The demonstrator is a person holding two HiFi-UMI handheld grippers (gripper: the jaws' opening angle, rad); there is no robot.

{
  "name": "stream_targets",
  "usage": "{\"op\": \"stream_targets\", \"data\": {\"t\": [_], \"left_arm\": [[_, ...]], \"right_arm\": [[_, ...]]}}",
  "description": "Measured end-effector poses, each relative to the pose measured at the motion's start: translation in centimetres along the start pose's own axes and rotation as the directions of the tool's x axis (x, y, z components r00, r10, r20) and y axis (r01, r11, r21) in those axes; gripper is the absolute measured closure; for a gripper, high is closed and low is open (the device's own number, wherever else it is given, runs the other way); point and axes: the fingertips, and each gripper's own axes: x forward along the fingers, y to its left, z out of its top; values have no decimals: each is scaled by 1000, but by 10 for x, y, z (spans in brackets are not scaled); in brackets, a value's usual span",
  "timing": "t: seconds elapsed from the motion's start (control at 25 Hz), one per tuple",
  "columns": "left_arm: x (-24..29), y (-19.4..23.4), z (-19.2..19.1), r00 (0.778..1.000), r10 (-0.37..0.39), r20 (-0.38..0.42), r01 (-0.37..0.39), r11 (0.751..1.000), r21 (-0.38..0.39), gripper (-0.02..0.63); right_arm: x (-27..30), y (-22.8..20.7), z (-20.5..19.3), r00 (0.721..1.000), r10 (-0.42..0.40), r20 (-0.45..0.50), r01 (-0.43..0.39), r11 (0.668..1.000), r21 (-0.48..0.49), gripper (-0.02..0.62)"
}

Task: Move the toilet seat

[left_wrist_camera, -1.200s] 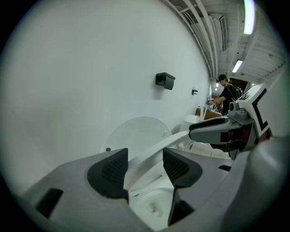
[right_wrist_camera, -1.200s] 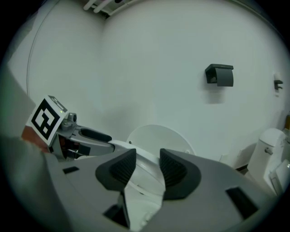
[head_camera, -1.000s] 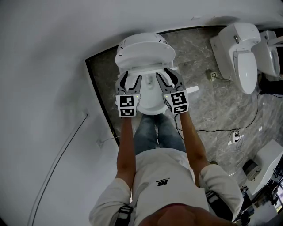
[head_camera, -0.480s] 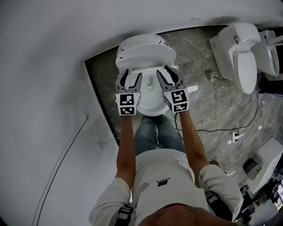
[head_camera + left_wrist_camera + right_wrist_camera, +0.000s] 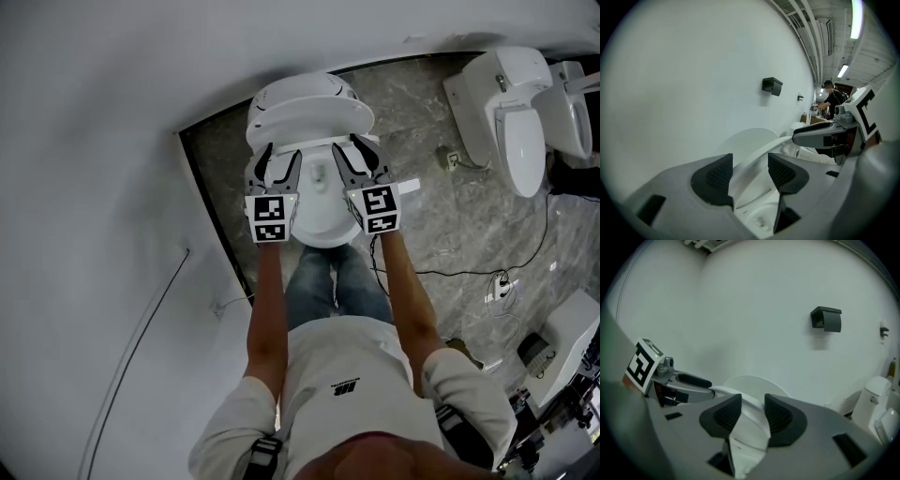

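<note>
A white toilet stands against the wall, its bowl (image 5: 323, 211) open below me. The toilet seat (image 5: 314, 118) is tilted up off the bowl, in front of the raised lid (image 5: 295, 92). My left gripper (image 5: 281, 155) is shut on the seat's left side, and the white rim (image 5: 764, 150) runs between its pads. My right gripper (image 5: 354, 148) is shut on the seat's right side, with the rim (image 5: 751, 430) between its pads. In each gripper view the other gripper shows across the seat: the right gripper (image 5: 815, 133) and the left gripper (image 5: 693, 380).
A white wall (image 5: 112, 141) rises just left of the toilet. A second toilet (image 5: 520, 122) stands at the right on the marble floor, with cables (image 5: 497, 281) near it. A black paper holder (image 5: 826, 318) hangs on the wall. A person (image 5: 832, 98) stands far behind.
Both grippers have moved a little forward and up toward the lid, and the seat has tilted up with them.
</note>
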Motion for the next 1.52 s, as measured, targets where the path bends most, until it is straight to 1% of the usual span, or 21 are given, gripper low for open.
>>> {"op": "stream_targets", "data": {"t": [0.4, 0.68, 1.2, 1.36, 1.52], "left_arm": [[10, 8, 7, 1000, -2, 1, 2, 1000, 1, 351], [15, 12, 11, 1000, -7, 6, 7, 1000, -1, 351], [28, 23, 18, 1000, 2, 7, -2, 1000, -8, 354], [31, 26, 19, 1000, 1, 21, -1, 1000, -15, 354], [35, 29, 21, 1000, 4, 12, -4, 1000, -14, 354]], "right_arm": [[13, -5, 10, 1000, -19, 3, 19, 1000, 1, 423], [21, -10, 11, 999, -44, 4, 44, 999, -4, 434], [37, -18, 16, 999, -49, 2, 49, 999, -8, 434], [41, -18, 16, 999, -49, 4, 49, 999, -9, 434], [46, -21, 19, 999, -50, 4, 50, 999, -10, 434]]}}
